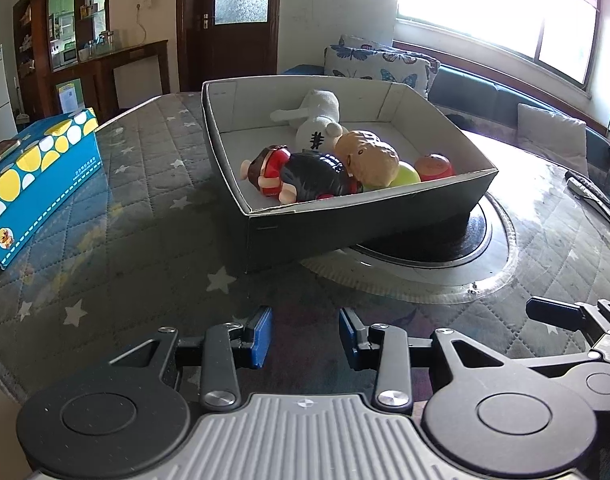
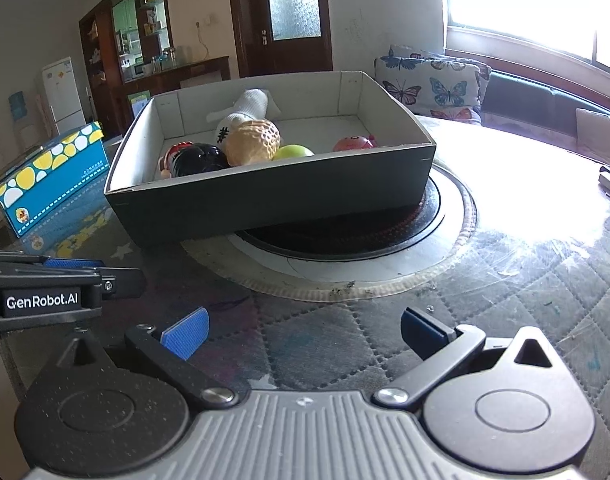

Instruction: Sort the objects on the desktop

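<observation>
Closest to me, both tools hang low over the quilted table (image 1: pixel 153 216) with nothing in them: the left gripper (image 1: pixel 305 338) has its jaws parted a modest way, blue pads facing each other, while the right gripper (image 2: pixel 303 334) stands with its jaws spread wide. Neither touches anything. I'd judge the sorting is close to finished or between picks, since I see no loose toy on the bare cloth near them; the next move would call for finding whatever is still out of place, perhaps the remote (image 1: pixel 593 196) far off to the right, and reaching well across for it. Beyond the grippers sits the dark cardboard box (image 1: pixel 345 224), its near right corner resting over a round black insert in the table. Inside, piled toward the near wall, lie a black-and-red figure (image 1: pixel 305 178), a tan ridged toy (image 1: pixel 369 156), a green ball (image 1: pixel 409 172), a red round toy (image 1: pixel 435 168) and, further back, a white plush (image 1: pixel 317 120). A blue spotted carton (image 1: pixel 37 184) stands apart on the left.
</observation>
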`<state>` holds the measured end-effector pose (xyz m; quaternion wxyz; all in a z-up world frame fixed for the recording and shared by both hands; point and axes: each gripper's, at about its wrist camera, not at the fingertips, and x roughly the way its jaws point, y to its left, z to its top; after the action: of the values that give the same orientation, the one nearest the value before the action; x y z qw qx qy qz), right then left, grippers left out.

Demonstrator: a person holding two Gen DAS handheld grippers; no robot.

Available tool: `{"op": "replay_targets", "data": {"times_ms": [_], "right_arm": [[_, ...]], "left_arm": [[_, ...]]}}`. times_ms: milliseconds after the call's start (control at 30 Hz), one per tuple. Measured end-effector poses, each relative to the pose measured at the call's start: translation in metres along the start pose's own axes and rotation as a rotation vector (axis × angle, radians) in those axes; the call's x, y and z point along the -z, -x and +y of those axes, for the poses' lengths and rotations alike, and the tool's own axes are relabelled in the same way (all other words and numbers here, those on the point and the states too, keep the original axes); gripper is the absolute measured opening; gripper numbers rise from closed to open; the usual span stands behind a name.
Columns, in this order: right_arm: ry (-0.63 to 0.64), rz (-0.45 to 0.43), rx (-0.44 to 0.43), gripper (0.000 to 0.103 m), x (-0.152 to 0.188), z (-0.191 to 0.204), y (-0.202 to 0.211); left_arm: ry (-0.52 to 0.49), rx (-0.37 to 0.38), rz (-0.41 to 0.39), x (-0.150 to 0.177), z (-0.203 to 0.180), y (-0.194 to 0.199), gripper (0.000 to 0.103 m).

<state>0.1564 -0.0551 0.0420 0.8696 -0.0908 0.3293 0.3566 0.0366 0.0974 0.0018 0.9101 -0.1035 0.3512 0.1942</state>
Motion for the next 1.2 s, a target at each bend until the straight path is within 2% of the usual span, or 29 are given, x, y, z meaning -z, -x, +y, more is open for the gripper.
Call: {"op": "replay_targets", "data": {"times_ms": [1200], "right_arm": [[-0.007,0.009,0.038,0.103,-0.012,0.000,-0.004]], "left_arm": [[-0.021,-0.050,-0.015,-0.014,-0.007,0.001,0.039]]}}
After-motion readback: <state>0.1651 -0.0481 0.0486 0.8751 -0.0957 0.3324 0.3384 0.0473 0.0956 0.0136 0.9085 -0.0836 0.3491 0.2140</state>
